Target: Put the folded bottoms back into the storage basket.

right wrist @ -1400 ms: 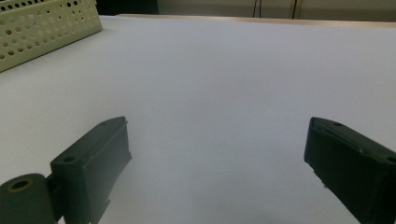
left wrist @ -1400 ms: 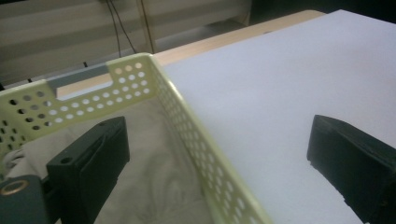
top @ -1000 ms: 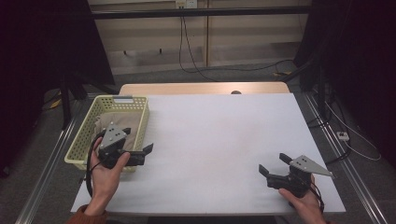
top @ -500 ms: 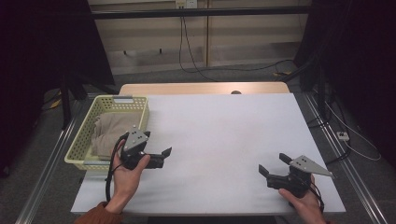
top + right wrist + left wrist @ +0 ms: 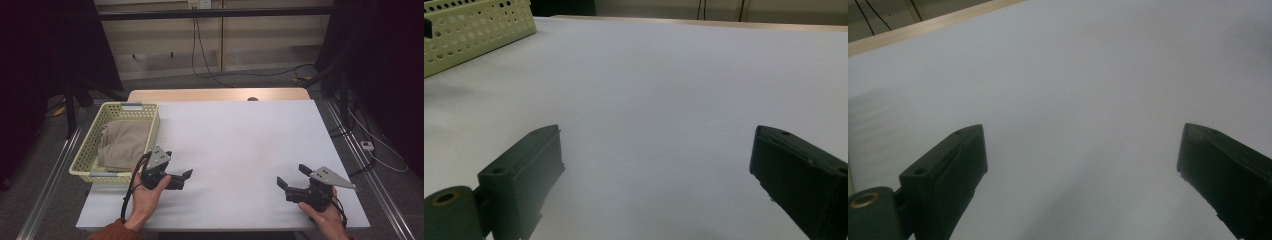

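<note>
Both jaws are held wide open and empty: left gripper (image 5: 181, 176) near the basket (image 5: 85, 159), right gripper (image 5: 292, 176) at the table's (image 5: 240, 135) near right corner.

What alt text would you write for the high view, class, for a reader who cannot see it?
Two hand-held grippers, left gripper and right gripper, rest open and empty on a white table. A yellow basket holding folded beige cloth sits at the table's left edge.

The white bench (image 5: 240, 145) lies bare from the middle to its right edge, open passage. At its left edge the yellow basket (image 5: 150, 131) holding folded beige cloth (image 5: 122, 145) blocks the way.
</note>
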`<move>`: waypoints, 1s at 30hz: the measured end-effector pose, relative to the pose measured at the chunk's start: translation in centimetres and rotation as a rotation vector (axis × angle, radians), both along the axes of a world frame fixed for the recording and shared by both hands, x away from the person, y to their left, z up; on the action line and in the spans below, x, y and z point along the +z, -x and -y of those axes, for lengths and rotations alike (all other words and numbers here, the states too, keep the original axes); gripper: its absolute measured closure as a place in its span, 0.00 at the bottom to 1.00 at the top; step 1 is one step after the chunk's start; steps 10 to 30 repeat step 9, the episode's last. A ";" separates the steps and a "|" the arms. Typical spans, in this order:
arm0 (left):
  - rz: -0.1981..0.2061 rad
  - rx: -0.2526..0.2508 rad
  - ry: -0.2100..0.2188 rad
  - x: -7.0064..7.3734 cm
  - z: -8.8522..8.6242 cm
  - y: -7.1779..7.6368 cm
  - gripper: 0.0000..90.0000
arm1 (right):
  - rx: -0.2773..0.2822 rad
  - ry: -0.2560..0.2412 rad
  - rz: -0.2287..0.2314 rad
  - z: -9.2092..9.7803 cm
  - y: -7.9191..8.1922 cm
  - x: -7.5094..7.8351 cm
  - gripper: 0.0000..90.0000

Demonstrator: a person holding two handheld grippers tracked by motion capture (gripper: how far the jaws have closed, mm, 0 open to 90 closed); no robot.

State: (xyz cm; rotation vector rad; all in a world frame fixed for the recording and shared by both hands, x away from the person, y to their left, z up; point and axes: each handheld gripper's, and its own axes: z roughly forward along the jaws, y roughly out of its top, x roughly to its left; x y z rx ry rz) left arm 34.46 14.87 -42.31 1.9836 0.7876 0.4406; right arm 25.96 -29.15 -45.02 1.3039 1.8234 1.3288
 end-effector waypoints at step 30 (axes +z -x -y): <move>-0.007 0.018 0.008 -0.4 -0.1 0.5 0.06 | 0.001 0.000 0.001 0.0 0.0 0.0 0.07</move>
